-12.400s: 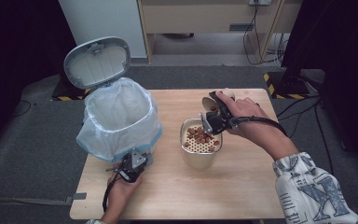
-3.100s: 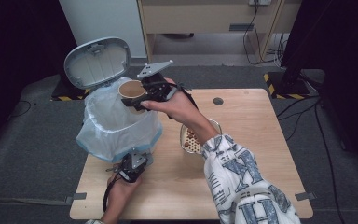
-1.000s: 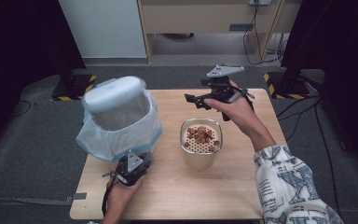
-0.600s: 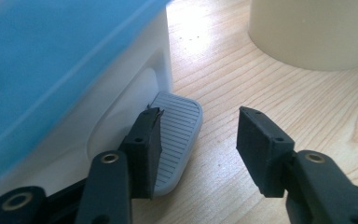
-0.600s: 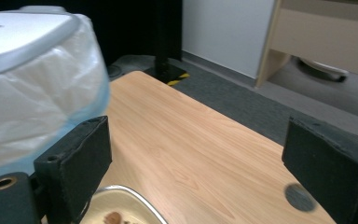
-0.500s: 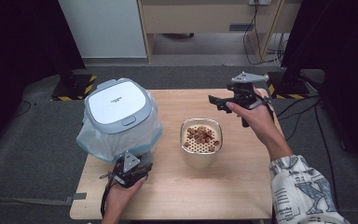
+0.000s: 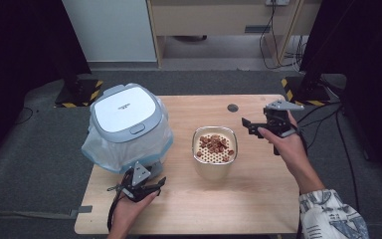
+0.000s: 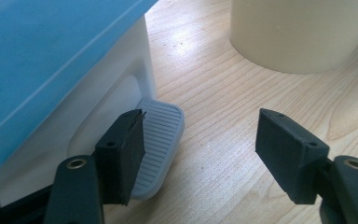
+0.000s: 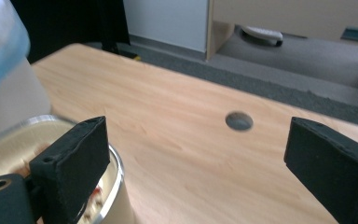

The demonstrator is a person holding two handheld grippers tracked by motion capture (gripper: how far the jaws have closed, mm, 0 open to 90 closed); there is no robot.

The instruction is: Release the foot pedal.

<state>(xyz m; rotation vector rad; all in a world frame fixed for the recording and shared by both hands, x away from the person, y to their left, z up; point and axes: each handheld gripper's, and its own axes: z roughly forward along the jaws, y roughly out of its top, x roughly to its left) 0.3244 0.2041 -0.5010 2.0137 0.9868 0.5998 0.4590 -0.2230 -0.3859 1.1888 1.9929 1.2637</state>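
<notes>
The bin (image 7: 129, 129) stands upright at the left of the wooden surface (image 7: 258, 199), its long axis vertical, its lid (image 7: 124, 109) shut and lying flat, facing up. The lid is a rounded square of smooth grey-white plastic with a small latch tab on its near edge; a thin, crinkled, pale blue bag (image 7: 97, 152) bulges out from under it and drapes around the white body. At the bin's foot, on its near side, a grey ribbed pedal (image 8: 161, 135) with rounded corners sticks out low over the surface, pointing away from the bin towards the person. The left tongs (image 8: 200, 144) sit just in front of that pedal, jaws having just been opening and now spread wide, with nothing gripped; in the left gripper view one black pad stands just beside the pedal's edge, the other well off it over bare wood, and whether the near pad touches the pedal cannot be told. Right of the bin, near it but apart, stands a cream cylindrical container (image 7: 215, 152) with a metal rim, upright, its perforated insert holding small brown and reddish pieces. The right tongs (image 7: 252, 128) hover right of the container, further from the bin, jaws having just been opening and now apart and empty, pointing back towards the bin. The surface is light, grained wood with a small round grey hole (image 7: 233, 107) beyond the container.
</notes>
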